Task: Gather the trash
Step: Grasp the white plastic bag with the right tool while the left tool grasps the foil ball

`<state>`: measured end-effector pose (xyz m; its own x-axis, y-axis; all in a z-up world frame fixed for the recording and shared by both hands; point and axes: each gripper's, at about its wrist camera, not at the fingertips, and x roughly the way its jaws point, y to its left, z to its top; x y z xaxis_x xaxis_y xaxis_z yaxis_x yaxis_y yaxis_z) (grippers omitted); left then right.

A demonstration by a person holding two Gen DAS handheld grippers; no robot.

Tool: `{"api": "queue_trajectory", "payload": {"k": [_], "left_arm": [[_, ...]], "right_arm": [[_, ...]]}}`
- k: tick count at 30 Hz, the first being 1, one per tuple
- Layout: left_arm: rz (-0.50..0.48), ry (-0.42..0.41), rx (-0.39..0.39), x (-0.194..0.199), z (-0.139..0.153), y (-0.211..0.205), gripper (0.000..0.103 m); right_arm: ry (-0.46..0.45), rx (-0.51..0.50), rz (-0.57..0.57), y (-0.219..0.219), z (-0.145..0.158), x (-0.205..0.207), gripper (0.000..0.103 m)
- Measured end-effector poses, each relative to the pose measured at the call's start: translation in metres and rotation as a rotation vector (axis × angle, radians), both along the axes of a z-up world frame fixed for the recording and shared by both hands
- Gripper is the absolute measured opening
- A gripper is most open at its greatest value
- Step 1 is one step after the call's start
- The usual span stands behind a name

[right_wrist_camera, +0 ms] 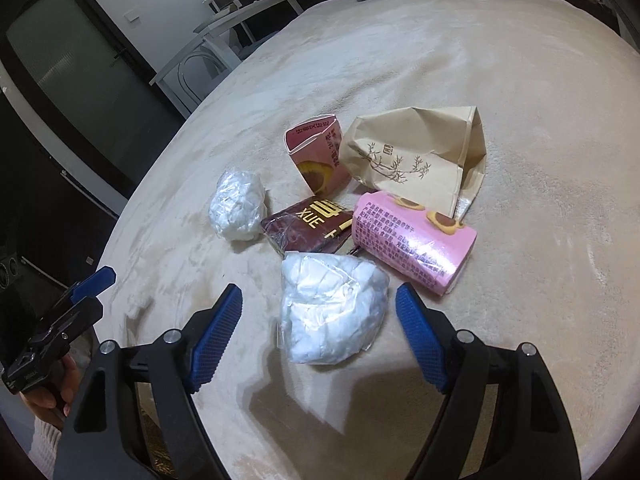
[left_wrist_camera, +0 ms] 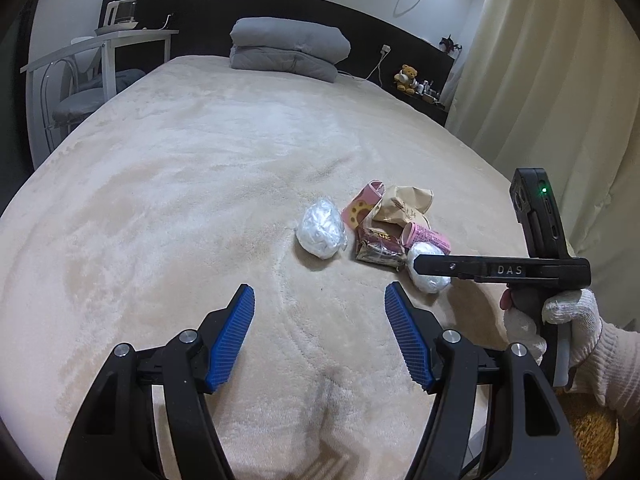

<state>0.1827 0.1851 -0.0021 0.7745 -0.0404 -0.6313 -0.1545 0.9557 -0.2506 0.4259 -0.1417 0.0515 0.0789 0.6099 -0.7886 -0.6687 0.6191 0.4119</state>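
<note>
A small heap of trash lies on the beige bed cover (left_wrist_camera: 180, 180). It holds a brown paper bag (right_wrist_camera: 416, 156), a torn pink carton (right_wrist_camera: 316, 156), a pink tube-shaped packet (right_wrist_camera: 416, 244), a dark red wrapper (right_wrist_camera: 308, 224) and two white plastic wads. The nearer wad (right_wrist_camera: 332, 312) sits between the blue pads of my right gripper (right_wrist_camera: 318, 288), with a gap on each side, so the gripper is open. The farther wad (right_wrist_camera: 238, 208) lies left of the heap. My left gripper (left_wrist_camera: 320, 300) hovers open and empty short of the heap. My right gripper (left_wrist_camera: 418, 262) partly covers the nearer wad (left_wrist_camera: 430, 280) there.
A folded grey quilt (left_wrist_camera: 288, 48) lies at the head of the bed. A white desk with a chair (left_wrist_camera: 100, 52) stands on the left and curtains (left_wrist_camera: 540, 80) hang on the right. A teddy bear (left_wrist_camera: 407, 78) sits on the shelf. A gloved hand (left_wrist_camera: 560, 320) grips the right tool.
</note>
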Motion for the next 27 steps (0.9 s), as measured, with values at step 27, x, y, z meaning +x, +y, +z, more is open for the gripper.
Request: {"api": "queue_trajectory", "payload": {"k": [27], "left_arm": [[-0.018, 0.067, 0.031, 0.091, -0.034, 0.01, 0.067]], "right_arm": [[-0.115, 0.026, 0.046, -0.055, 0.03, -0.023, 0.052]]}}
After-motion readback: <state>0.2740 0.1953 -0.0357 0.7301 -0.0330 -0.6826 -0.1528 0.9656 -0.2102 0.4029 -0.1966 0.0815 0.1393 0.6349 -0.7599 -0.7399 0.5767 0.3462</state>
